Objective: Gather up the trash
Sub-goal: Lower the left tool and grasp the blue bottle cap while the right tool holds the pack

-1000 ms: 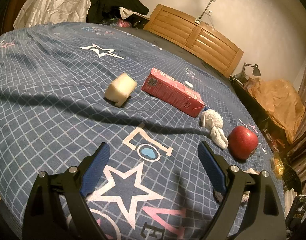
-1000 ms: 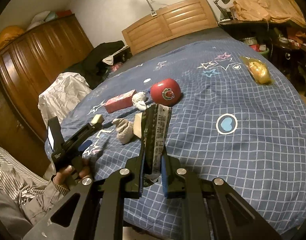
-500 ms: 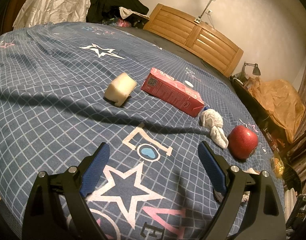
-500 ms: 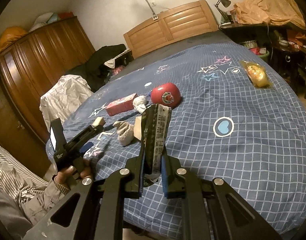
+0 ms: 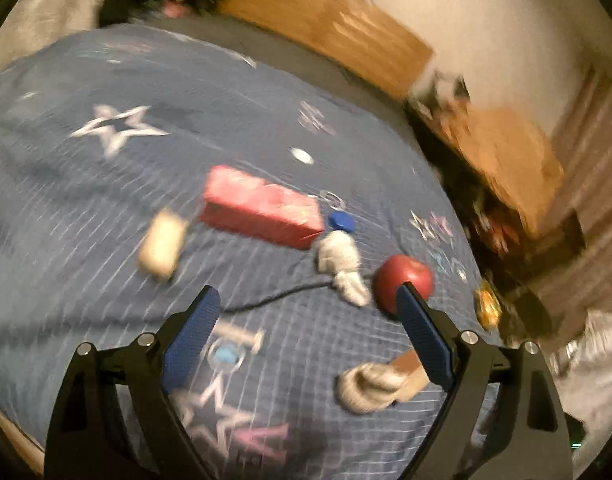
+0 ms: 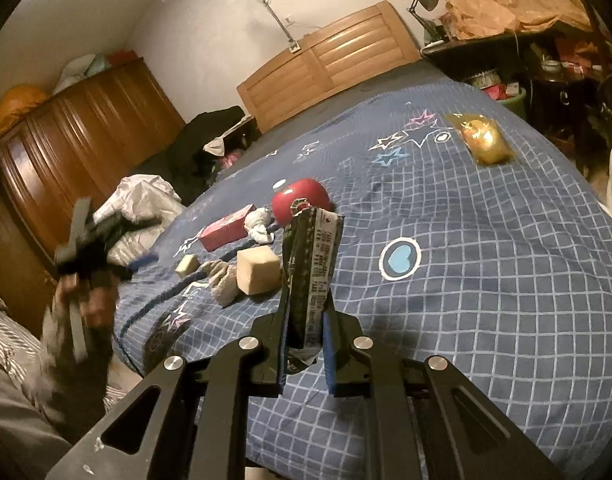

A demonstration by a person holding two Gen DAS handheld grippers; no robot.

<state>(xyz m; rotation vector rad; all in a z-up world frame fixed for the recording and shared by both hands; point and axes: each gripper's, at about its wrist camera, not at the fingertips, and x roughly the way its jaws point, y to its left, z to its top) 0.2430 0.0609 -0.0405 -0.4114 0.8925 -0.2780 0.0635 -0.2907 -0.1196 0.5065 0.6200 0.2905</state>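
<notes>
My right gripper (image 6: 306,312) is shut on a dark crumpled wrapper (image 6: 312,264) that stands up between its pads, above the blue star bedspread (image 6: 486,280). My left gripper (image 5: 306,320) hovers over the bed with its jaws closing and nothing between them. The left wrist view is blurred. It shows a red carton (image 5: 262,208), a beige block (image 5: 162,244), a white tissue wad (image 5: 342,264), a blue cap (image 5: 340,222), a red apple (image 5: 404,284) and a grey wad (image 5: 370,384). In the right wrist view, a hand holds the left gripper (image 6: 146,240) at the bed's left edge.
A tan block (image 6: 260,270) lies beside the grey wad (image 6: 222,280). A yellow packet (image 6: 484,142) rests far right on the bed. A wooden headboard (image 6: 326,60), a wardrobe (image 6: 86,120) and a cluttered desk (image 6: 526,40) surround the bed. White cloth (image 6: 142,196) is heaped at the left.
My left gripper has risen and tipped downward, so its view is now blurred and shows more of the bed; its jaws have narrowed a little. The right gripper shifted slightly, still holding the wrapper.
</notes>
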